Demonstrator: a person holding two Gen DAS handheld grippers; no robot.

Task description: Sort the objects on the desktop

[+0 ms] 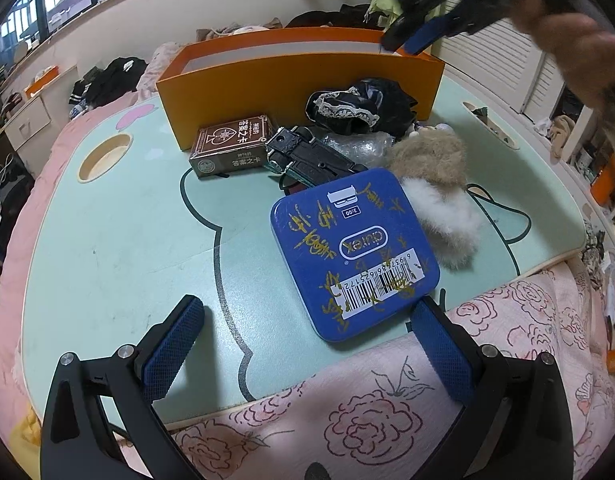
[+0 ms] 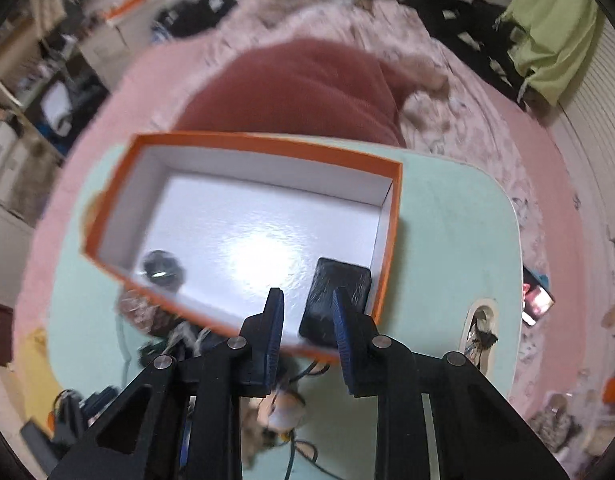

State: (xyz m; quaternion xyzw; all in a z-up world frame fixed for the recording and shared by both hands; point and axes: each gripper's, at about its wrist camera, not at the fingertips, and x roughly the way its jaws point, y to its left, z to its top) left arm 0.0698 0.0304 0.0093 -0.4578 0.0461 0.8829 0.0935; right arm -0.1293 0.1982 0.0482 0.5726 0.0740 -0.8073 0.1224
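Observation:
In the left wrist view my left gripper [image 1: 307, 320] is open and empty, low over the table's near edge, its right pad close to a blue tin [image 1: 353, 252]. Beyond lie a brown card box [image 1: 231, 146], a black toy car [image 1: 311, 158], a furry plush [image 1: 435, 184], black lace cloth [image 1: 359, 106] and an orange box [image 1: 299, 80]. My right gripper [image 1: 419, 36] hovers over that box's far right corner. In the right wrist view my right gripper [image 2: 309, 308] is open above the orange box [image 2: 393, 240], which holds a black wallet-like item [image 2: 335, 292] and a dark round object [image 2: 161, 268].
The mint table [image 1: 119, 248] rests on a pink floral bedspread [image 1: 347, 420]. It has an oval cup hole [image 1: 103, 156] at the left and a slot [image 2: 479, 332] at the right. Clothes lie piled on the bed behind.

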